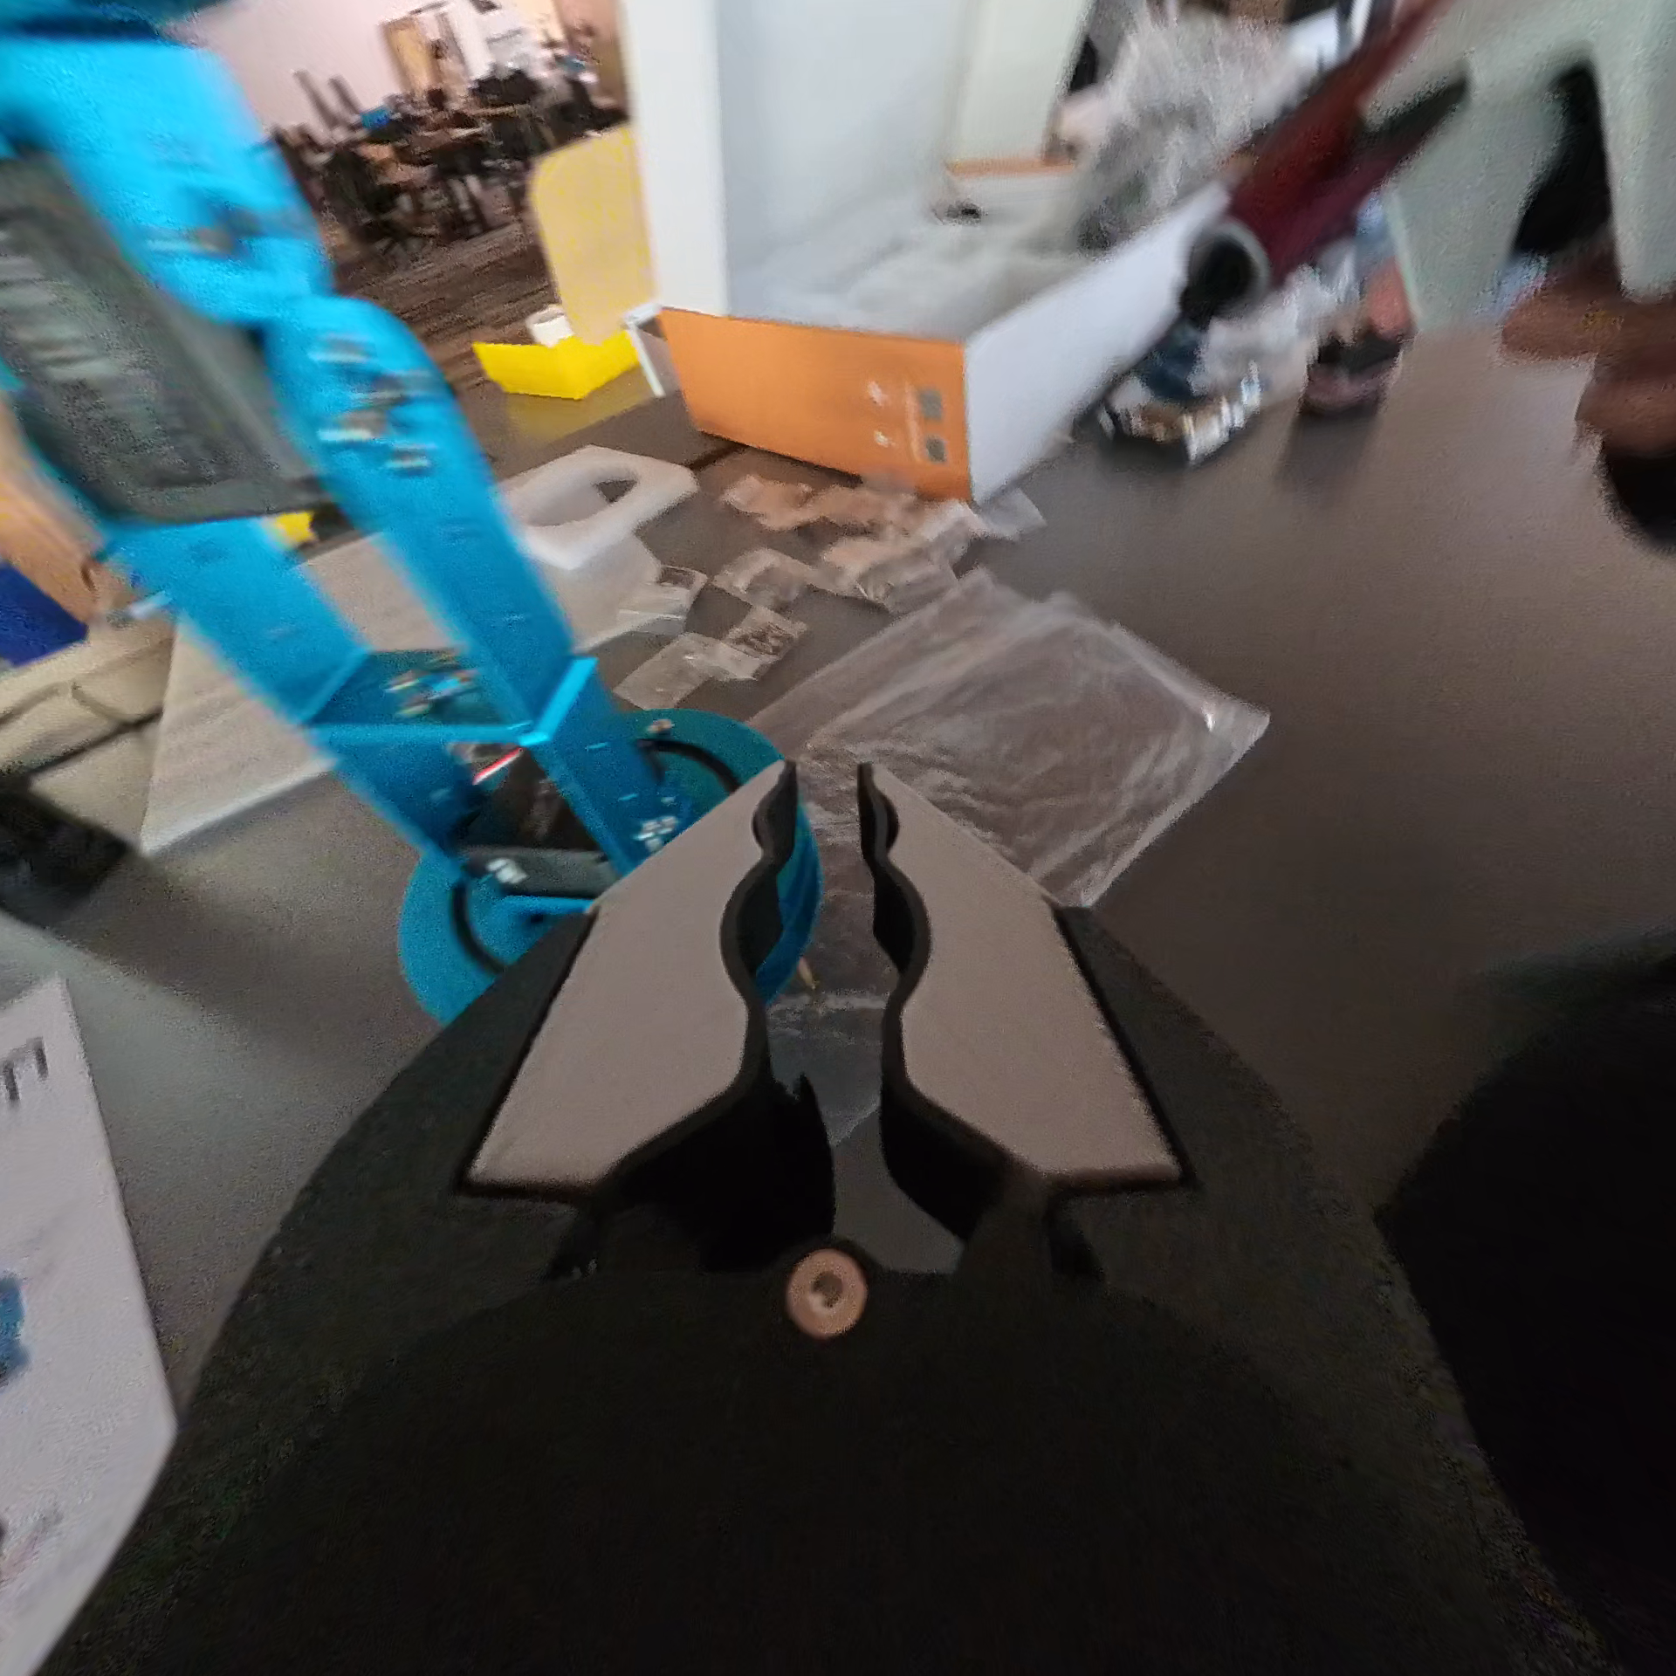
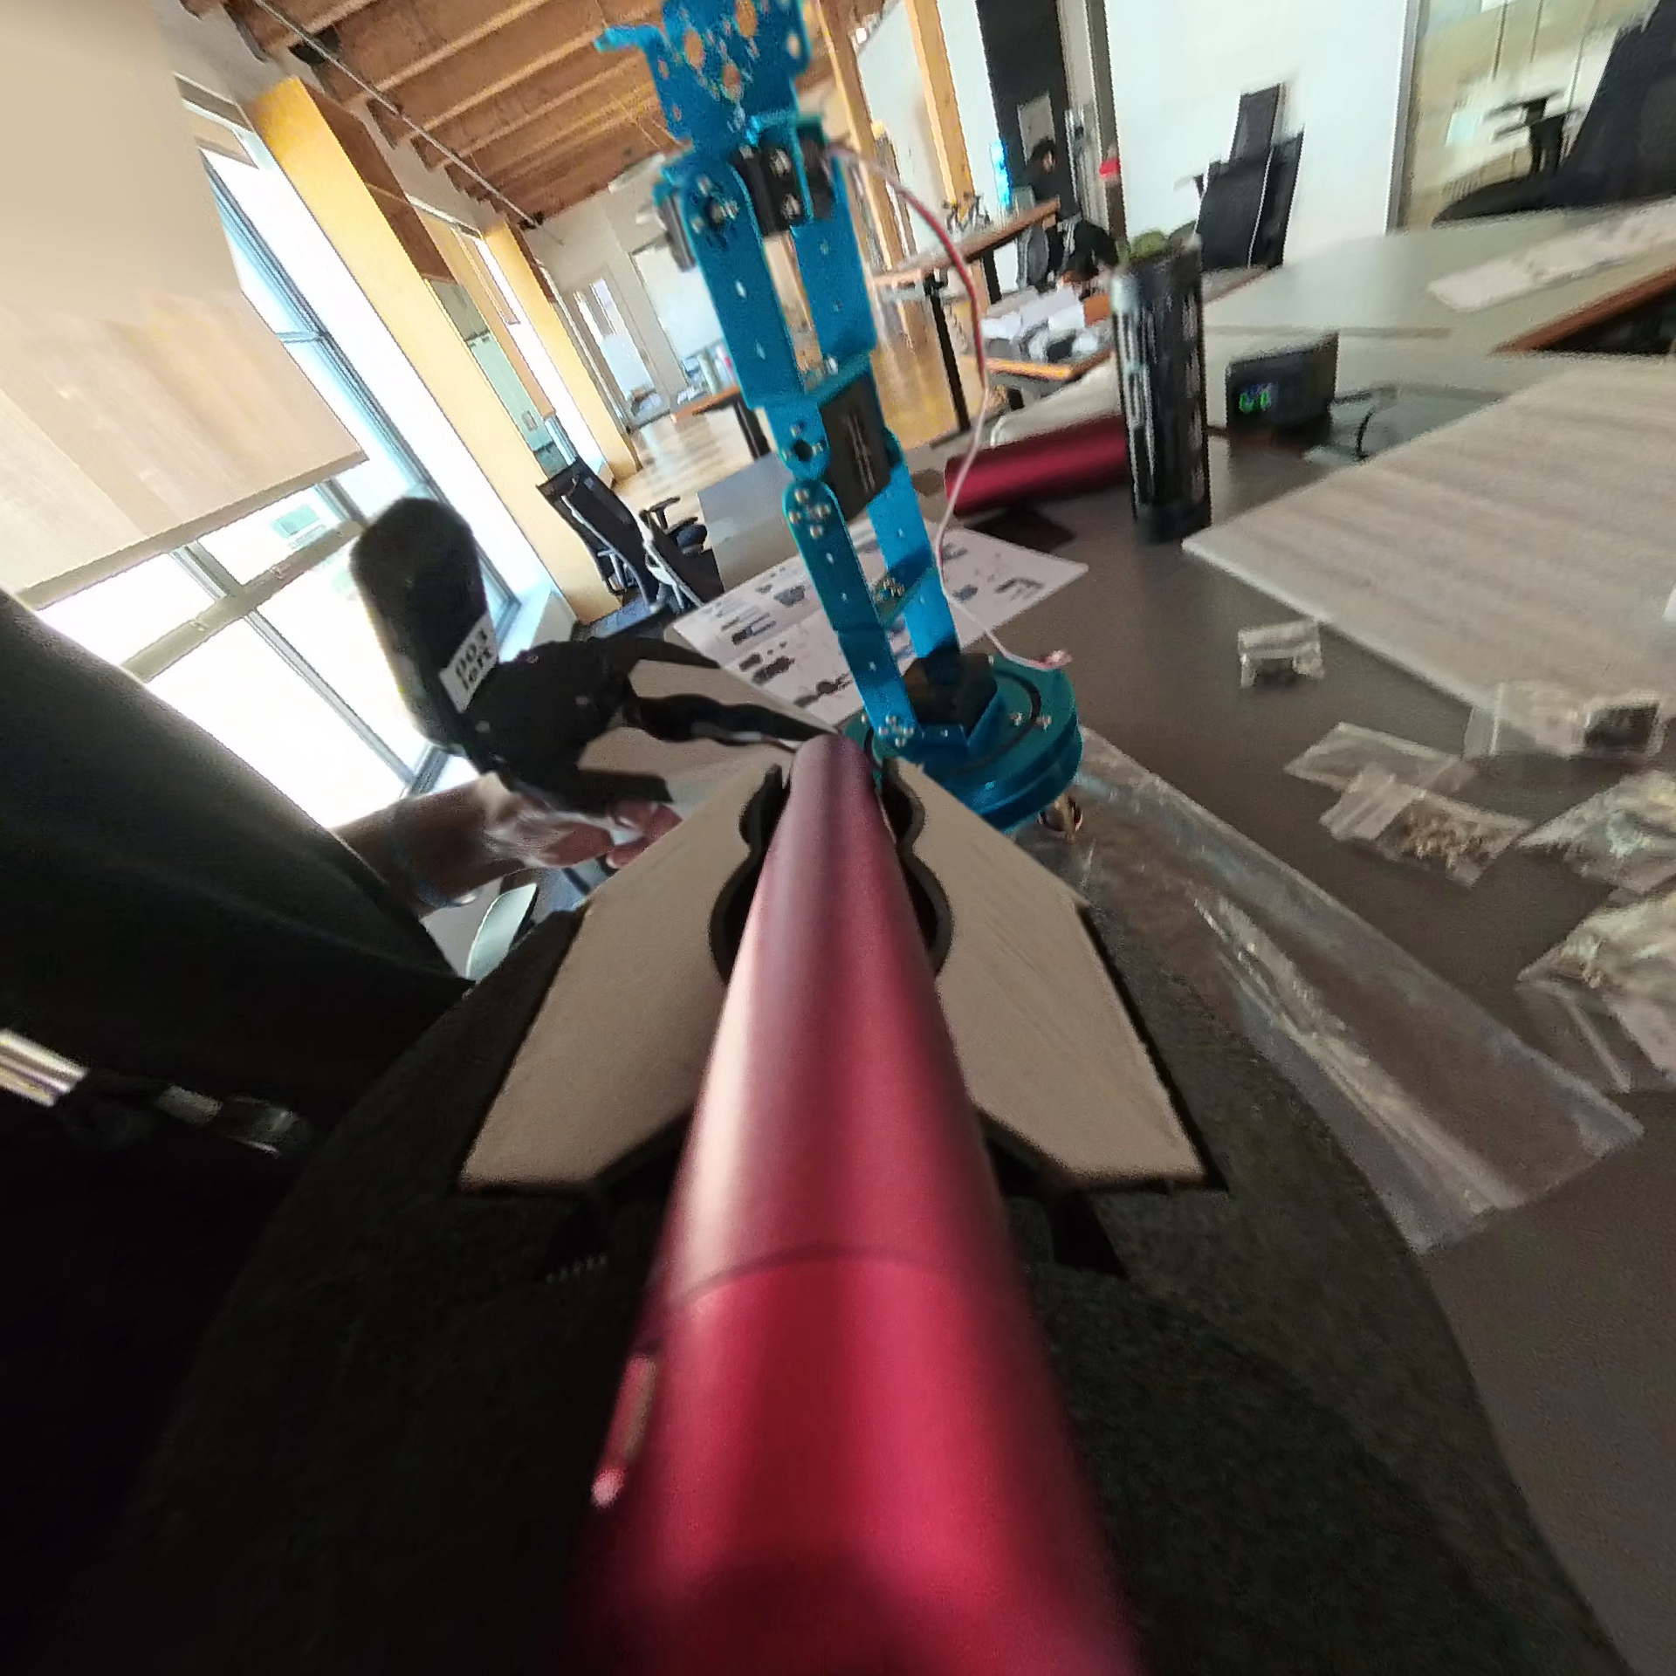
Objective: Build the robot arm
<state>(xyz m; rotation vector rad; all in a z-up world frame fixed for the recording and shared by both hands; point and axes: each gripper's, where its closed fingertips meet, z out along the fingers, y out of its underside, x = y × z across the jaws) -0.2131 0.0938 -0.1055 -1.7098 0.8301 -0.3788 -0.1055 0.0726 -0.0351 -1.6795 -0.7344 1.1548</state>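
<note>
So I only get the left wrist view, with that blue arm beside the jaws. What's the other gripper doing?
Observer: The right gripper is shut on a red tool, whose tip points at the round base of the blue arm.
Operator: What's behind the arm?
Observer: A printed sheet lies flat on the table, just past the base.
Operator: Anything taller back there?
Observer: A black can stands upright, farther back on the right.
</note>
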